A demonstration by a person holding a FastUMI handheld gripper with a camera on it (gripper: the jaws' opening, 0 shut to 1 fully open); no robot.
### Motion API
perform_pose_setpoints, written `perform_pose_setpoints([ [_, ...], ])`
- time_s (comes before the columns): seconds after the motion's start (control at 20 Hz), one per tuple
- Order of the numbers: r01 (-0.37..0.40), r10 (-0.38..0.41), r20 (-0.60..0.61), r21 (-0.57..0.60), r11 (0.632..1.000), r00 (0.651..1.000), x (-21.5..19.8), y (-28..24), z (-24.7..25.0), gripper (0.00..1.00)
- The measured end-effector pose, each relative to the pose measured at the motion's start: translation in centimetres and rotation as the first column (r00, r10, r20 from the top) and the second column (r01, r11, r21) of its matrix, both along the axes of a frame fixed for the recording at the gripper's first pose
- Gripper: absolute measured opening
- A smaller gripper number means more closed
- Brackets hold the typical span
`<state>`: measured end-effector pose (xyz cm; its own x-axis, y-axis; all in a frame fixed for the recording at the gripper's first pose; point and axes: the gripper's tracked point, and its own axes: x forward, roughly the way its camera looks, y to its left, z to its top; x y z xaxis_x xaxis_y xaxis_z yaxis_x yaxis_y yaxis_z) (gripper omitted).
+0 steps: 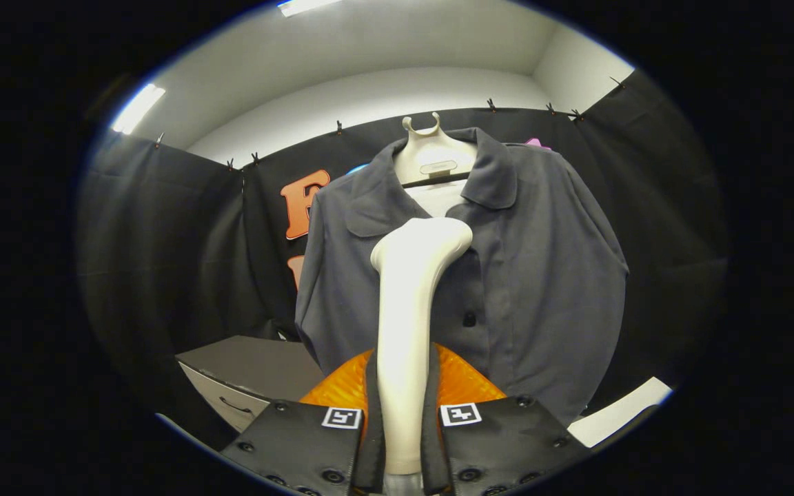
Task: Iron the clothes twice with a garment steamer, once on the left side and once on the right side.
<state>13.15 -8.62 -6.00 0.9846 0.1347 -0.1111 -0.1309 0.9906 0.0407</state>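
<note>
Cabinet (252, 372): low, near left, beside the shirt's hem.
Gripper (402, 420): fingers pressed on the garment steamer's handle from both sides.
Garment steamer (411, 303): long axis upright — head tipped right, before the placket near the collar.
Grey shirt (542, 275): hangs on a hanger (431, 148) just beyond the head — contact unclear.

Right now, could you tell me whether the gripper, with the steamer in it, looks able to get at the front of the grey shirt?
Probably yes. The gripper is shut on the steamer, whose head rises just ahead of the fingers and sits before the grey shirt near its placket. Nothing stands between the head and the cloth; whether they touch I cannot tell.
</note>
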Motion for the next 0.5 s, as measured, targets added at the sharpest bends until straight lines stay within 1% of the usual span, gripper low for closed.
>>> perform_pose_setpoints([
  [0.5, 0.015, -0.014, -0.092, 0.020, 1.000, 0.996, -1.1, -1.7, -6.9, 0.28],
])
